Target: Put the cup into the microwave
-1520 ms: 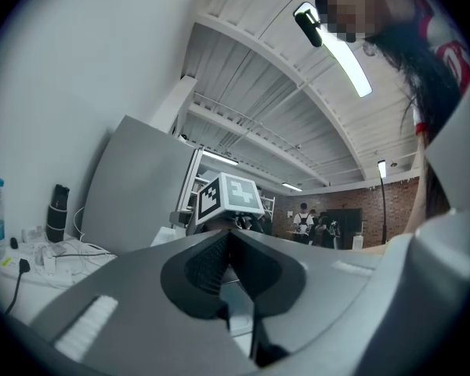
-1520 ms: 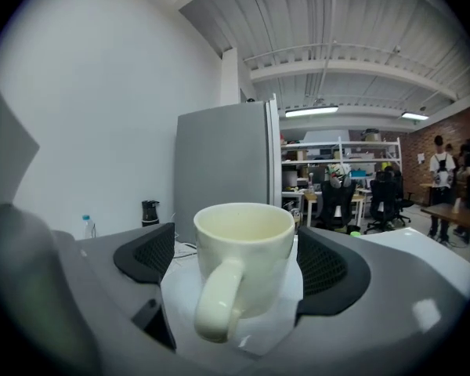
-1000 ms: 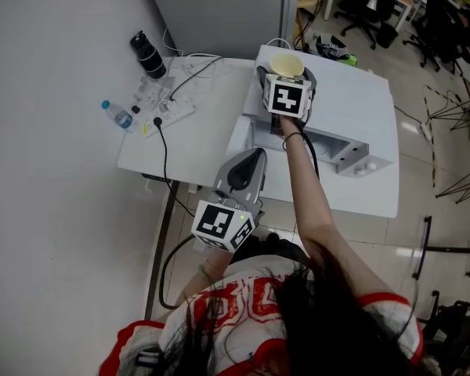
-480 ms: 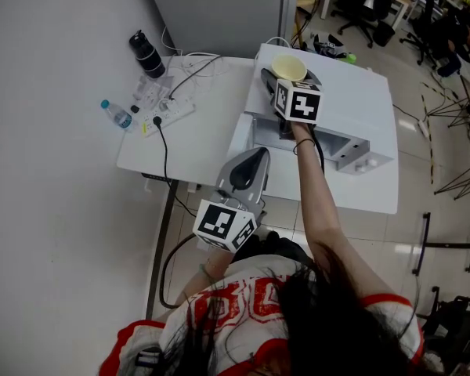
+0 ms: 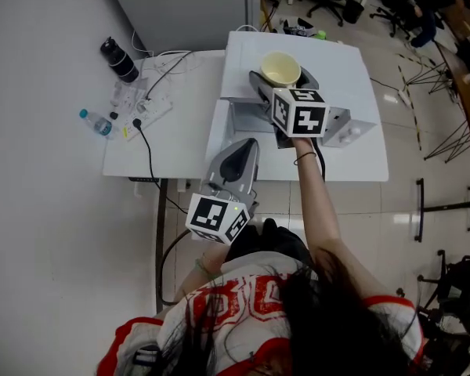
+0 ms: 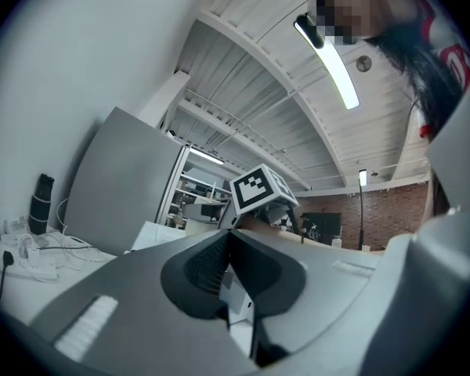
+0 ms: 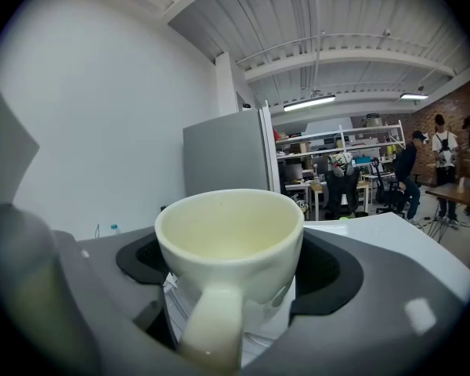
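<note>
A white table (image 5: 184,135) stands against a pale wall in an open workshop, with desks and office chairs beyond its far edge. Toward the table's far left corner are a black bottle (image 5: 120,59) and a power strip (image 5: 145,114) with trailing cables. A small clear water bottle (image 5: 94,122) lies by the left edge.

The right half of the table carries a white microwave (image 5: 333,73), seen from above, with its front facing the near edge where the person stands. That front shows a grey recess and a panel with knobs at its right. The door looks open, but the steep angle leaves this unsure.

The right gripper (image 5: 283,77) reaches over the microwave's top. Its jaws have just been closing and now clamp a cream cup (image 7: 229,241) by its sides. The cup is upright, its handle points back toward the person, and it looks empty. It appears to hang just above the microwave's top, toward the far edge, and is not inside.

The left gripper (image 5: 248,142) hovers at the near edge of the table, in front of the microwave. Its jaws are pressed together with nothing between them.

The pickup looks done. Still to do, it seems: bring the cup round and down to the microwave's front, slide it into the cavity, set it on the floor inside and let go.
</note>
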